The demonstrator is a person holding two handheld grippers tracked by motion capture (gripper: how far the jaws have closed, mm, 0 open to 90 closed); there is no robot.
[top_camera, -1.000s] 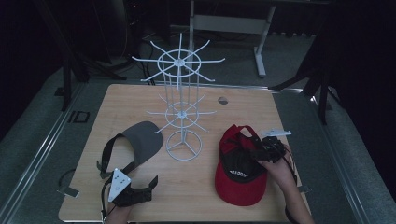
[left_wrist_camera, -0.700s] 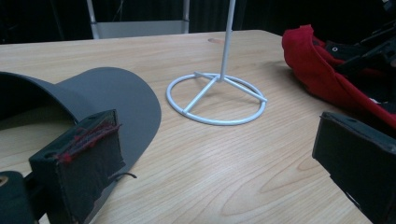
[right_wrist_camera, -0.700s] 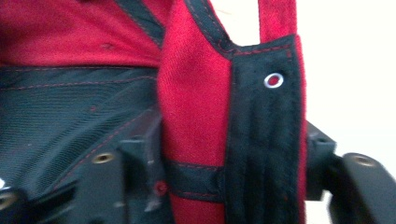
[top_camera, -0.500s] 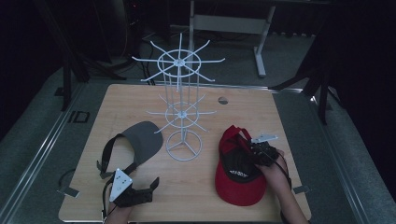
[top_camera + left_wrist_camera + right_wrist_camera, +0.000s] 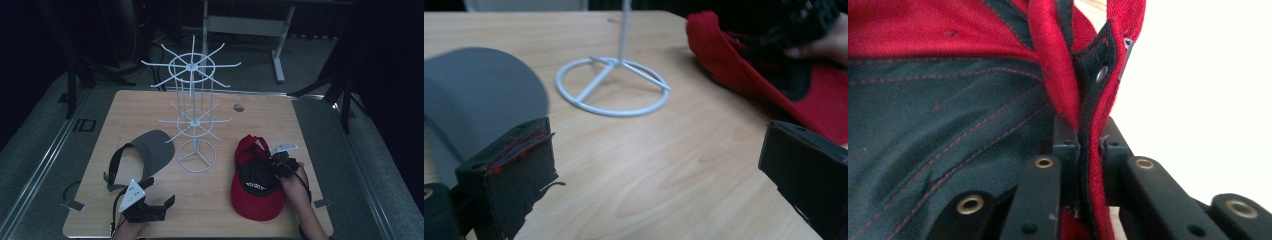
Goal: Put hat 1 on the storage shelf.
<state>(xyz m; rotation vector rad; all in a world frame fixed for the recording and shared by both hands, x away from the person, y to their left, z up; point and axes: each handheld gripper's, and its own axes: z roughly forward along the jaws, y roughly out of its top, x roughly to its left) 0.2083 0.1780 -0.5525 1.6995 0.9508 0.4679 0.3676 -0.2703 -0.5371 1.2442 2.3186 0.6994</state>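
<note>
Gripping: right gripper jaws, just closing, pinched the red cap rim.
Left gripper: jaws spread, near table front edge.
Cap writing: unreadable.

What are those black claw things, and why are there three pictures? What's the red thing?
A person sits at a wooden table and holds a pinching tool in each hand. One camera looks down from above; one small camera rides on each tool. The right gripper has just squeezed shut on the edge of a red cap; up close you see its fabric pinched between the jaws. The left gripper waits open near the table's front edge, holding nothing. Also on the table are a grey visor and a white wire rack with hooks.
</note>
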